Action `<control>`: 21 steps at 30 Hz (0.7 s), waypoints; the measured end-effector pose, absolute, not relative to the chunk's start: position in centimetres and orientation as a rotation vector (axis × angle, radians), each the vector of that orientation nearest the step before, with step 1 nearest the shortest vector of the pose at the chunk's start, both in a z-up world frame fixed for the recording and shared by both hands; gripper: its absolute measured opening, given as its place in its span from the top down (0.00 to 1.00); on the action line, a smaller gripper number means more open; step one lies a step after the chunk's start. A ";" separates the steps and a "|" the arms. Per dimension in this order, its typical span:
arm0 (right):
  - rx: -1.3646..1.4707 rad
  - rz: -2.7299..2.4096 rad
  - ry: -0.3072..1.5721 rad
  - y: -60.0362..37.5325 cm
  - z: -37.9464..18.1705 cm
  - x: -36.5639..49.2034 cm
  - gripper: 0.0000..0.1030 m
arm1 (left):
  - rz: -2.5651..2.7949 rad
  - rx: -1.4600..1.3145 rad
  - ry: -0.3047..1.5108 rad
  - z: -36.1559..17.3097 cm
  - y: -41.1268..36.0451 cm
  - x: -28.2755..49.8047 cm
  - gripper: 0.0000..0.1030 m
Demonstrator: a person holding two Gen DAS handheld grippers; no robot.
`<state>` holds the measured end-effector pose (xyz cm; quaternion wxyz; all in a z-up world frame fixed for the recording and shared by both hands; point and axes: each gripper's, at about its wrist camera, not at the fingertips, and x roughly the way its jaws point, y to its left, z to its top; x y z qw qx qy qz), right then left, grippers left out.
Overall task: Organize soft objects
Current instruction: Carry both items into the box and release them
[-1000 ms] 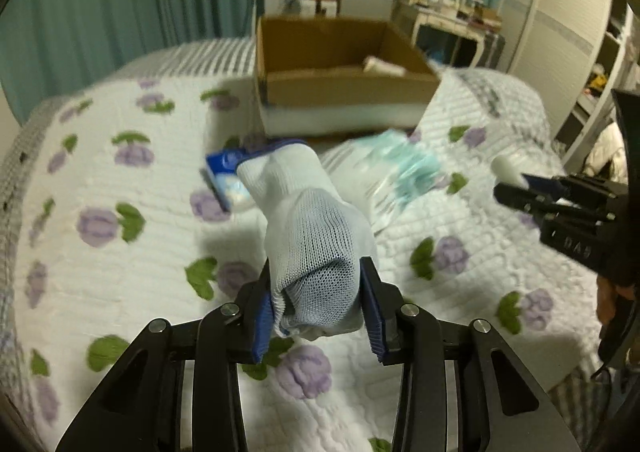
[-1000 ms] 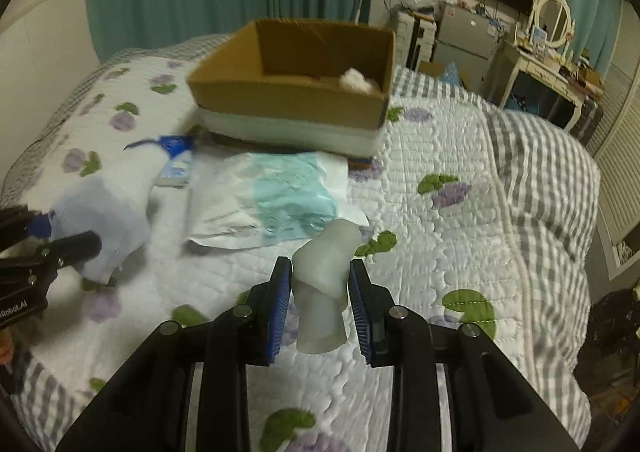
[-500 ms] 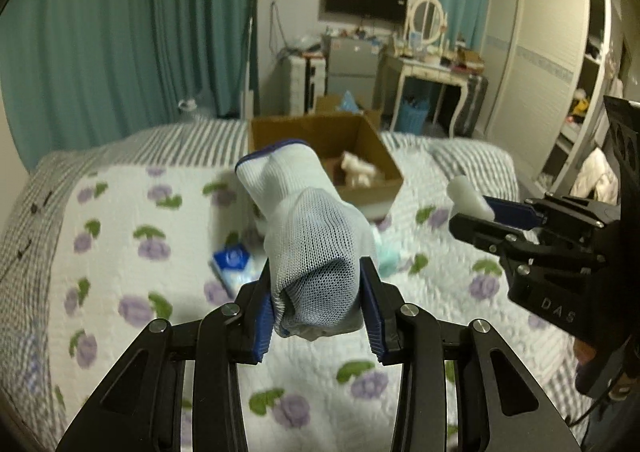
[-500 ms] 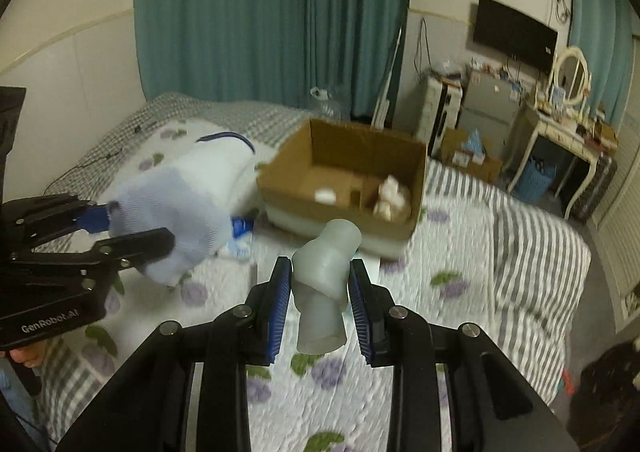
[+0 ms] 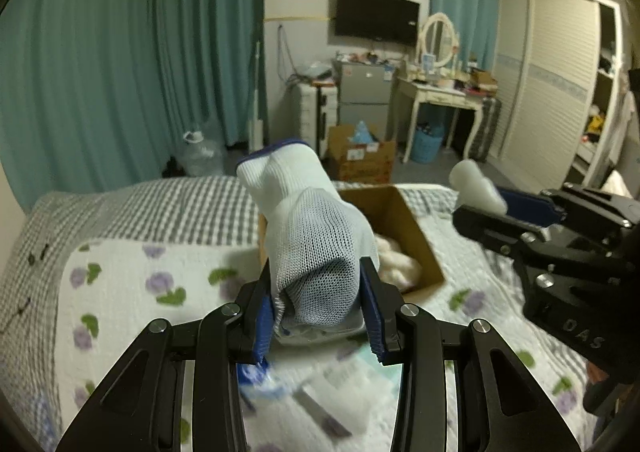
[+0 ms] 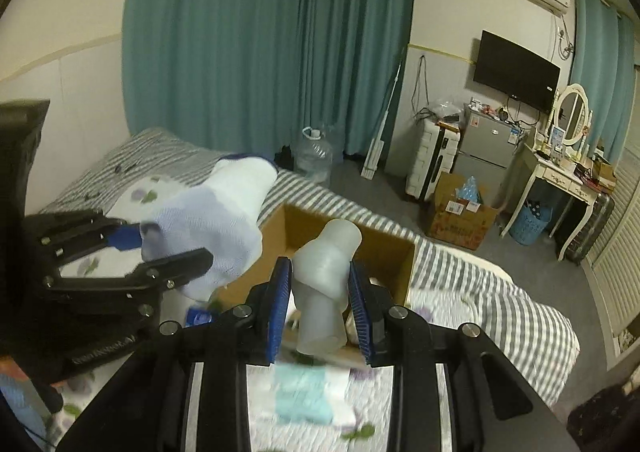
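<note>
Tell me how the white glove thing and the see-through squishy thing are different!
The glove is knitted white mesh with a blue cuff; the pale tube is smooth, cloudy and see-through. The glove is bulky and bulges past the left gripper; the tube is slimmer and fits between the right gripper pads. Both are squeezed tight and held up over the bed, near the cardboard box.

teal curtains (image 6: 264,52), wall television (image 6: 516,70)

**Cloth, cardboard and matt plastic**

I see a white open-mesh knit glove (image 5: 316,236), rough-looking, with a blue cuff edge. The pale piece (image 6: 326,284) looks translucent, smooth and rubbery. The box (image 5: 404,228) is plain matt brown cardboard; the bedspread (image 5: 132,292) is quilted cloth. My gripper frames are matt black plastic with shiny metal screws.
</note>
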<state>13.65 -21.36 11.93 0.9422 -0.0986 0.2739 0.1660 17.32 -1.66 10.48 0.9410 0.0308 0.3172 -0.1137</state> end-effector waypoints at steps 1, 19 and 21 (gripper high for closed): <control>-0.198 0.338 0.559 -21.3 12.0 14.5 0.72 | -0.229 0.062 0.649 10.4 -1.6 18.2 0.64; -0.172 0.306 0.701 -20.0 2.9 29.6 0.72 | -0.229 0.111 0.784 0.8 -4.7 28.3 0.64; -0.158 0.302 0.712 -20.0 1.7 30.1 0.72 | -0.229 0.134 0.777 0.3 -5.0 28.2 0.61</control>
